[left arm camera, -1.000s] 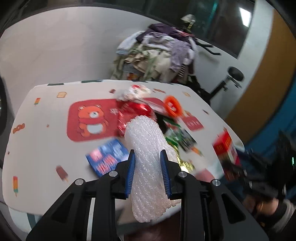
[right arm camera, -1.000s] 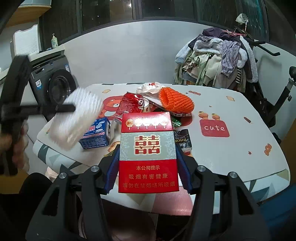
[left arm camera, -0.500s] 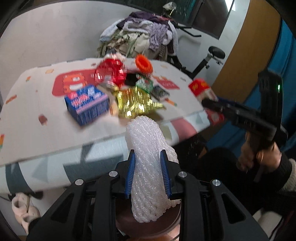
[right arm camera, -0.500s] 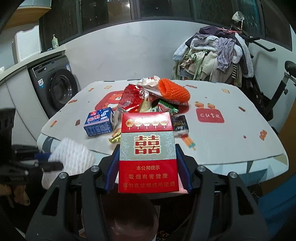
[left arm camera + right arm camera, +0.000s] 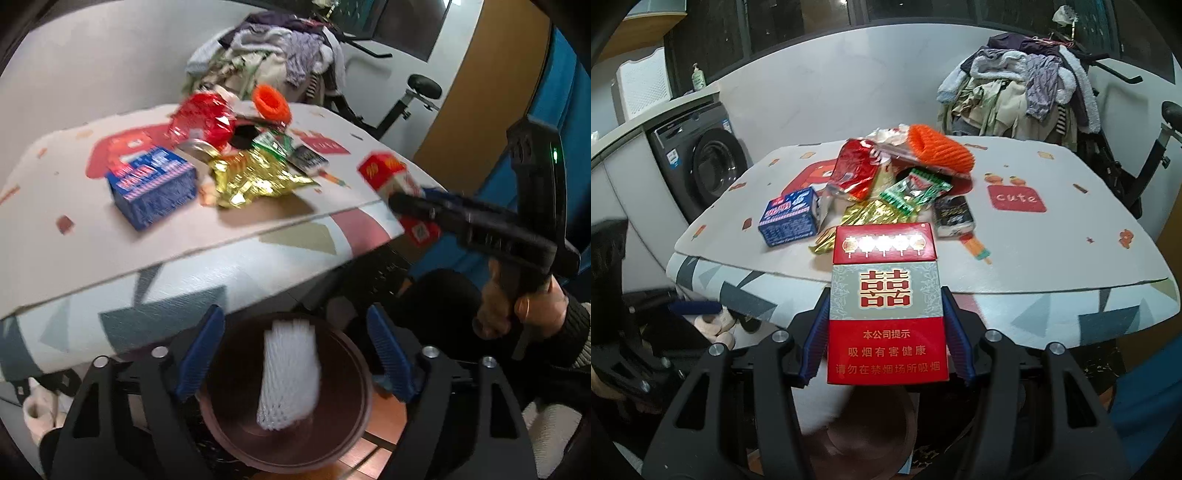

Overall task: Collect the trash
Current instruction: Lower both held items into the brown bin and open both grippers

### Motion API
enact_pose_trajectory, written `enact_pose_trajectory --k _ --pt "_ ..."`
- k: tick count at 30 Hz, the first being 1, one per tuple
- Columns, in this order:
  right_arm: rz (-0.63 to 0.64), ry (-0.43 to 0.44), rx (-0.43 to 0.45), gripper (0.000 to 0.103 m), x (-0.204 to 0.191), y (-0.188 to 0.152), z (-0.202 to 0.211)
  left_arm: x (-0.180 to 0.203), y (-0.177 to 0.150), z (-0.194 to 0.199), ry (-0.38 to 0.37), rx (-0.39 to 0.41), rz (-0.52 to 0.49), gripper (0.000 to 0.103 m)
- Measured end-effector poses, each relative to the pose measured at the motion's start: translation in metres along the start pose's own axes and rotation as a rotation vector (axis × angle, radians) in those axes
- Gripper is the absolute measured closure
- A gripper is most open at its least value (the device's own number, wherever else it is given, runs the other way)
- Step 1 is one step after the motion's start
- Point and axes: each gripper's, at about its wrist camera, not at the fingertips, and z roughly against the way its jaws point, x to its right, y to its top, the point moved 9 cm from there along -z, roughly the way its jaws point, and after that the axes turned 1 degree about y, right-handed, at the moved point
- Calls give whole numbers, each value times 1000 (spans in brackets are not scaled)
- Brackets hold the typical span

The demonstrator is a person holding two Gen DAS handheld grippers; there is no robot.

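My left gripper (image 5: 295, 354) is open, just above a round brown bin (image 5: 354, 417) below the table edge. A white foam net sleeve (image 5: 290, 373) sits loose between the jaws, inside the bin's mouth. My right gripper (image 5: 884, 343) is shut on a red and grey cigarette box (image 5: 886, 302), held in front of the table; it also shows in the left wrist view (image 5: 388, 177). Trash lies on the table: a blue box (image 5: 153, 184), gold foil (image 5: 251, 181), a red foil bag (image 5: 203, 118), an orange net sleeve (image 5: 271, 103), a green wrapper (image 5: 916, 192).
The table (image 5: 1052, 236) has a patterned cloth hanging over its front edge. A washing machine (image 5: 701, 166) stands left, a pile of clothes (image 5: 1015, 85) and an exercise bike (image 5: 413, 96) behind. The brown bin also shows blurred under the right gripper (image 5: 871, 439).
The left gripper dropped from over the table to the bin below its edge, then opened and let go of the white foam sleeve. The right gripper still holds the cigarette box and has drawn back from the table.
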Motion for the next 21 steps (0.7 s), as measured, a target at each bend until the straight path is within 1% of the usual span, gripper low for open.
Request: enact_pose_trajectory --k 3,6,7,10,13,15,17,21 --pt "11 30 -32 46 -11 -9 -8 -10 6 15 67 48 -20 15" --pt "31 82 -80 46 -31 -23 -19 -21 8 33 134 96 -42 10" --pt "49 101 -102 46 -40 -30 -24 -26 7 40 162 114 -48 10" --pt "94 139 -157 45 -61 -45 -36 -36 3 53 205 153 -40 7" --pt "158 157 -226 45 -81 -65 -52 -46 -5 57 209 177 6 6" --pt "191 154 -281 45 -87 -79 -64 -50 -9 52 219 162 20 6" --pt "217 145 -355 45 -91 -93 -81 -52 -9 49 213 153 30 6" --pt "238 126 -439 45 -94 -110 -99 -57 -13 38 207 114 55 6"
